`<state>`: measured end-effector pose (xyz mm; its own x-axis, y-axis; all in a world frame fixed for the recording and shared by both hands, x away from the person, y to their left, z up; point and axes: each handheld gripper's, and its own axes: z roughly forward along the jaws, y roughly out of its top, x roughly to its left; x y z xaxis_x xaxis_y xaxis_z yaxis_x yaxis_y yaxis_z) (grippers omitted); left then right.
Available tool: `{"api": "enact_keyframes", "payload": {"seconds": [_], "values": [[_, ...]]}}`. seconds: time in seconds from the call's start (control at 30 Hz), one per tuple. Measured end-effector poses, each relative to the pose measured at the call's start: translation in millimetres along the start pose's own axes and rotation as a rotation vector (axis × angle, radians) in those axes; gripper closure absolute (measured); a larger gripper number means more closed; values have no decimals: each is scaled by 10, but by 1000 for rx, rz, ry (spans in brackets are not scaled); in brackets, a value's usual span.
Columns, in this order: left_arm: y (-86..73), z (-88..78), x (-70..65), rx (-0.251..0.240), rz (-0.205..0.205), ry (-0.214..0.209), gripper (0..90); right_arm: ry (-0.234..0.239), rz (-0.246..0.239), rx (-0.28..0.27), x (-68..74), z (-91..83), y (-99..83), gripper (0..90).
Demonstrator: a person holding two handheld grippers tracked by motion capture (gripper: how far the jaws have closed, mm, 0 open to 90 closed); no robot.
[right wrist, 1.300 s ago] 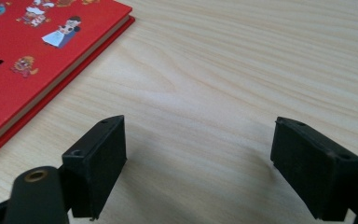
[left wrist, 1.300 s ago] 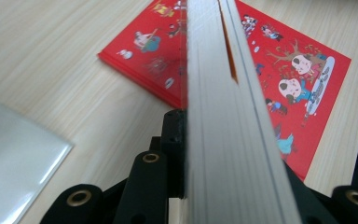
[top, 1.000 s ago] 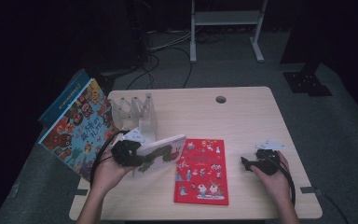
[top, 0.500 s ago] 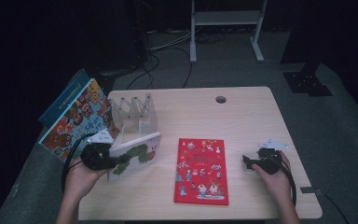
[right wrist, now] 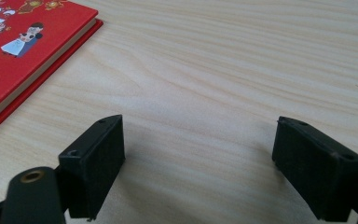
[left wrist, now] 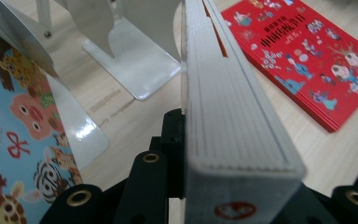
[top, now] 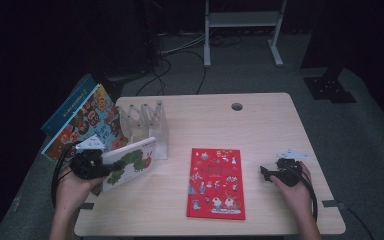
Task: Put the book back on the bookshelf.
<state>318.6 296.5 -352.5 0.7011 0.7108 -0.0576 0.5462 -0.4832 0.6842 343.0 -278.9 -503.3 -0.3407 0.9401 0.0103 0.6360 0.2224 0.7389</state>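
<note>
Near the tabletop's front-left corner, the left gripper (top: pixel 111 169) clamps a white caterpillar board book (top: pixel 129 162) by its edge — held off the wood, tilted. At the front-right edge the right gripper (top: pixel 264 173) rests with jaws wide apart, nothing between them. Between the two lies a red picture book (top: pixel 216 182), flat. Farther back — a clear divider rack (top: pixel 147 122) at the left edge, an animal book (top: pixel 82 122) leaning beside it.

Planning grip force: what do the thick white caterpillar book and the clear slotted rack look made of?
White caterpillar book: likely thick board pages, their stacked edges ridged in the left gripper view. Clear slotted rack: probably glossy acrylic, see-through with bright glints.
</note>
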Motion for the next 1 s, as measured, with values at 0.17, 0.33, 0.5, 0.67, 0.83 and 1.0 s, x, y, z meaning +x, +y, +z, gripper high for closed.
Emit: {"api": "enact_keyframes", "payload": {"seconds": [0.17, 0.33, 0.5, 0.67, 0.83, 1.0], "values": [[95, 119, 100, -5, -18, 16, 756, 0, 1, 0, 0, 0, 0, 159], [202, 209, 174, -13, -28, 29, 756, 0, 1, 1, 0, 0, 0, 159], [309, 311, 242, -22, -40, 43, 756, 0, 0, 0, 0, 0, 0, 160], [422, 413, 286, -22, -44, 57, 756, 1, 1, 1, 1, 1, 2, 159], [510, 502, 336, -32, -52, 74, 756, 1, 1, 2, 1, 1, 3, 159], [575, 566, 396, -31, -66, 80, 755, 2, 1, 2, 3, 4, 6, 159]]}}
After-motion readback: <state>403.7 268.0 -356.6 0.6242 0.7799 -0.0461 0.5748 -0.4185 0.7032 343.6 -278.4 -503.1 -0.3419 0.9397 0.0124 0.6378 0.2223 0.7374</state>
